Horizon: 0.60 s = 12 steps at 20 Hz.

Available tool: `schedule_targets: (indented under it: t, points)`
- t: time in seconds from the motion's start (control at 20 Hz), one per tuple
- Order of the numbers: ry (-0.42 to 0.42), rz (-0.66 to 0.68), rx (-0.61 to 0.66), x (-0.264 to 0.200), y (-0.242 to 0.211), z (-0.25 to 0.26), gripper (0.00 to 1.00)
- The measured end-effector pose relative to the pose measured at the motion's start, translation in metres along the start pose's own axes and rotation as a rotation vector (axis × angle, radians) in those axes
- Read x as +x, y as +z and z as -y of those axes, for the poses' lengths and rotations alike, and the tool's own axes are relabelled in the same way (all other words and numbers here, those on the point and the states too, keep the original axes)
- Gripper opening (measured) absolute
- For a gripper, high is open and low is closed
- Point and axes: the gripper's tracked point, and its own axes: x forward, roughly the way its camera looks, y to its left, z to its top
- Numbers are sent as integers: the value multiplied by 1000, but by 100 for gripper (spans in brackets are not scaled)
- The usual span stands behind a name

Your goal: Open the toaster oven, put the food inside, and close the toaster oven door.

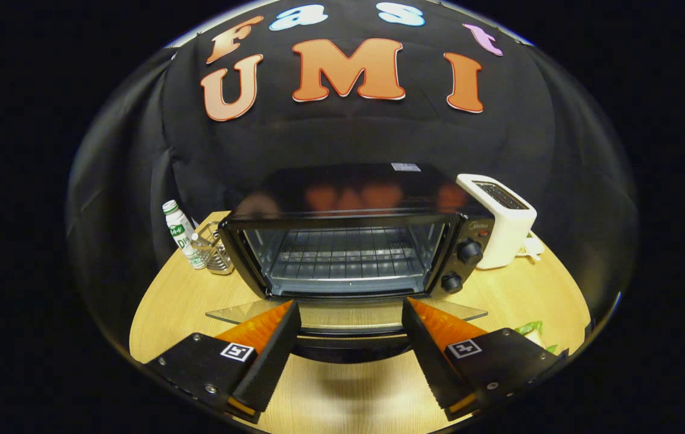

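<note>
The desk (517, 295) spreads out under and ahead of my gripper (351, 313), and straight beyond my fingers stands the toaster oven (354, 241), its mouth facing me. Its glass door (348, 314) is already swung down flat, lying just ahead of my fingertips and reaching across the gap between them, with its dark handle bar closest to me. So I judge the first step done: the oven is open. Inside I see the wire rack (345, 250) with nothing on it, so loading has not happened, and closing the door is left as well. To the right of the oven and touching or just beside it stands a white toaster (502, 220). To the left of the oven, beyond my left finger, are a small wire holder (216, 248) and a bottle (183, 234) beside it. The food (532, 330), as far as I can tell, is the green-and-pale thing on the desk just beyond my right finger, mostly hidden behind it, so I cannot say what it is. My gripper is released, fingers spread wide apart with nothing between them, held just above the door's near edge.
</note>
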Motion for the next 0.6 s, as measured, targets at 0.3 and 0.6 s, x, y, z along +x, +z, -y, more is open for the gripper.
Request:
schedule_targets:
  t: [0.3,0.6]
  points:
    - [-13,-222,-10,7,-84,13,100]
    - [-25,-316,-12,13,-119,8,100]
